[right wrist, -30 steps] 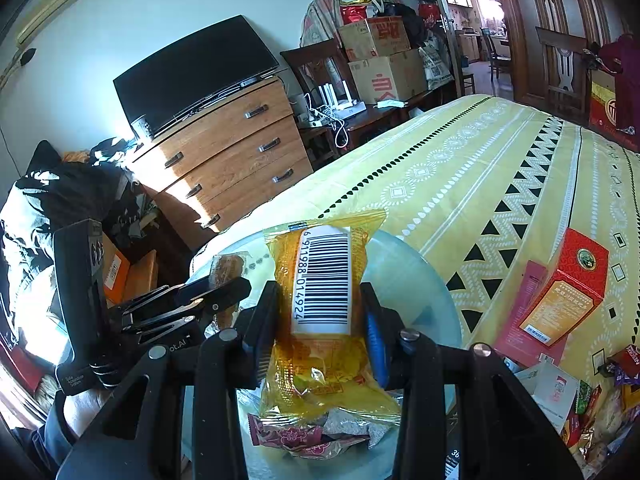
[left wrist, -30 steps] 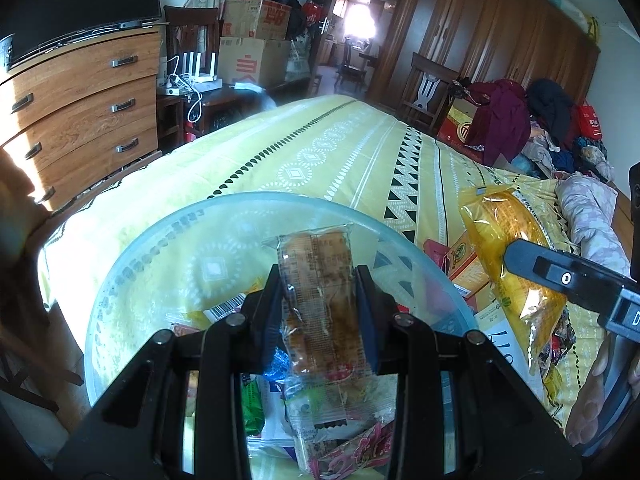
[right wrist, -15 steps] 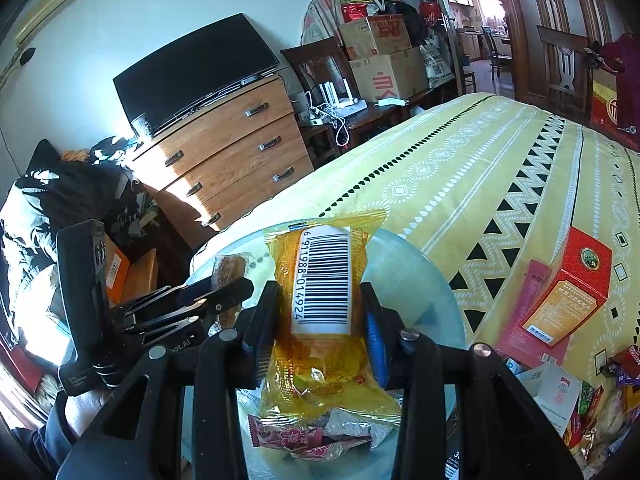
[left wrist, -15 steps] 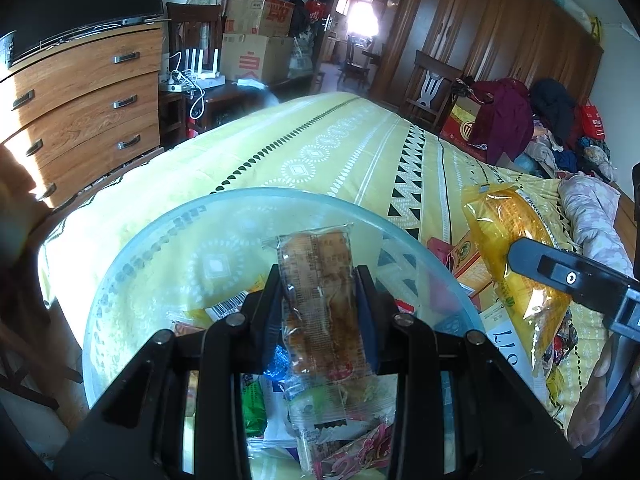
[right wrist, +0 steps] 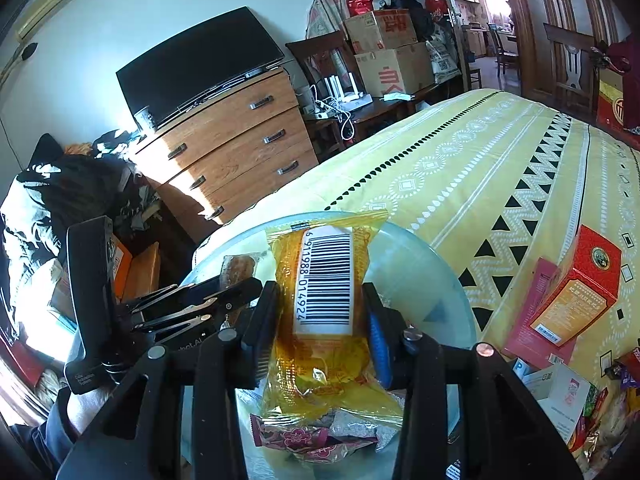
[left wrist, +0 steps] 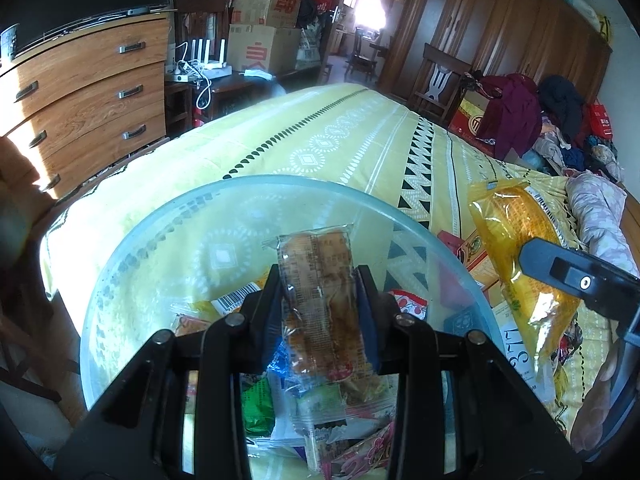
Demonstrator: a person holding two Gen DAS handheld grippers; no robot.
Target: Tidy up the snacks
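We are holding both tongs over a clear glass bowl (left wrist: 168, 240) that sits at the near edge of a bed covered by a yellow patterned bedspread (left wrist: 340, 140). The left tongs (left wrist: 318, 304) are gripping a clear-wrapped brown pastry bar (left wrist: 320, 280) upright, both pads touching the wrapper; the jaws have just been easing apart slightly with the bar between them. Below it, inside the bowl, loose snack packets (left wrist: 316, 412) are lying in a heap.

The right tongs (right wrist: 322, 320) are carrying a yellow snack packet (right wrist: 324, 312) with a white barcode label facing us. Their jaws have just been opening with the packet between them; the left pad is touching the wrapper, but we cannot tell whether the right, blue pad is pressing on it. The packet is hanging over the bowl's near part, above a pink-flowered wrapper (right wrist: 304, 440) in the bowl.

To the right of the bowl, on the bedspread, a red and orange box (right wrist: 576, 292) is lying beside more scattered packets (right wrist: 592, 408). A wooden dresser (right wrist: 232, 140) is standing far left.
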